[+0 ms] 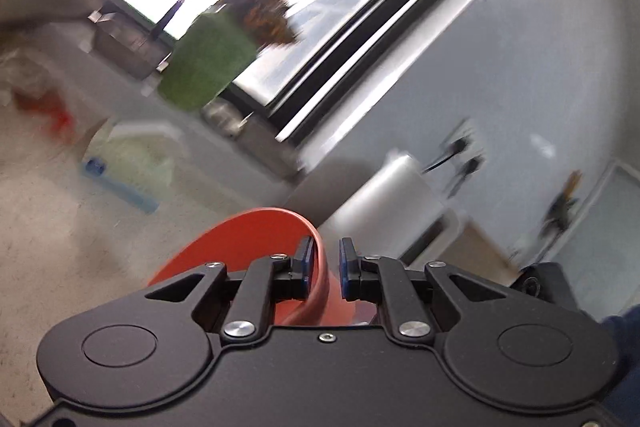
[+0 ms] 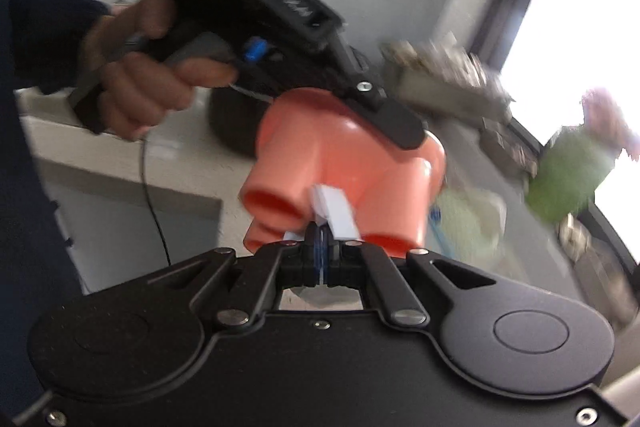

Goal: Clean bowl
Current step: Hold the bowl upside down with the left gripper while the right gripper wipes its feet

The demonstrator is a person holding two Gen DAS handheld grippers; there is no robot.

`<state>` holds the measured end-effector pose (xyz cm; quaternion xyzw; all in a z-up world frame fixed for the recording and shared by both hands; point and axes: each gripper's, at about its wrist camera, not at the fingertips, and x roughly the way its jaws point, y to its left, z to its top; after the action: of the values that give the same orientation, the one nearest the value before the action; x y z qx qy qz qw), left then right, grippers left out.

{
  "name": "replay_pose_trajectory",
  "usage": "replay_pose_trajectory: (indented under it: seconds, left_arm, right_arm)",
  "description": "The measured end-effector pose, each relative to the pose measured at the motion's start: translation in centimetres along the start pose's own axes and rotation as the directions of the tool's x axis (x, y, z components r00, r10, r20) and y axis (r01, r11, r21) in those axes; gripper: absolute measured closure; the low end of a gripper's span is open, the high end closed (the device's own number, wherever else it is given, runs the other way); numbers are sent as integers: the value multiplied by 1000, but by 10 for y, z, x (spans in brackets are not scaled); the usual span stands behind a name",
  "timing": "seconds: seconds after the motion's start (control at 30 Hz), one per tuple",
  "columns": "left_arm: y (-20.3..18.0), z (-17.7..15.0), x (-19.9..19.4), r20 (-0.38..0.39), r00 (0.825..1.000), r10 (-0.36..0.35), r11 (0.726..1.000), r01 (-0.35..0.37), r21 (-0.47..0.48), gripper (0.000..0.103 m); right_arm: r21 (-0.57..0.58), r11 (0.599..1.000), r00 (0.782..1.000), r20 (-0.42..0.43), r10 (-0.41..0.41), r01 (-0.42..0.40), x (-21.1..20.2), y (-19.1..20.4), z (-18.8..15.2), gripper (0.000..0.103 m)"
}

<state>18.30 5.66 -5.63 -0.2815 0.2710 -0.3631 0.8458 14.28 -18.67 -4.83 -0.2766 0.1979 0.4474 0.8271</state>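
Observation:
In the left wrist view, my left gripper [image 1: 326, 259] is shut on the rim of the orange bowl [image 1: 248, 243], which stands tilted on edge above the counter. The rim runs between the blue pads [image 1: 306, 259]. The right wrist view shows the same bowl [image 2: 352, 163] from below, with its rounded feet toward the camera. A hand [image 2: 144, 79] holds the left gripper [image 2: 400, 131], clamped on the bowl's upper edge. My right gripper [image 2: 322, 239] is shut on a folded white wipe [image 2: 334, 207]. The wipe sticks up just in front of the bowl's underside; contact is unclear through the blur.
A green plant pot [image 1: 208, 67] stands by the window. A pale green cloth [image 1: 136, 155] and a blue brush [image 1: 120, 187] lie on the speckled counter [image 1: 48, 247]. A paper towel roll [image 1: 392, 195] is at the right, a metal rack [image 1: 132, 47] at the back left.

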Motion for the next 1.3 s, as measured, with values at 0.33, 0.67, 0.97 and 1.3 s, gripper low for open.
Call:
replay_pose_trajectory:
  seconds: [0.33,0.67,0.97,1.3]
  left_arm:
    - [14,-11,26,-111,982,153,983,-140,116,94]
    - [9,-8,35,-124,956,266,942,-231,242,92]
    - [42,-6,39,-56,970,235,958,-241,-156,98]
    - [37,-1,58,-52,965,258,933,-263,-247,99]
  right_arm:
    - [272,956,993,-76,-94,111,45,-9,-37,102]
    - [313,938,989,-70,-133,148,37,-18,-41,102]
    - [397,901,985,-76,-156,173,26,-20,-50,102]
    - [440,892,995,-40,-95,103,54,11,-37,102]
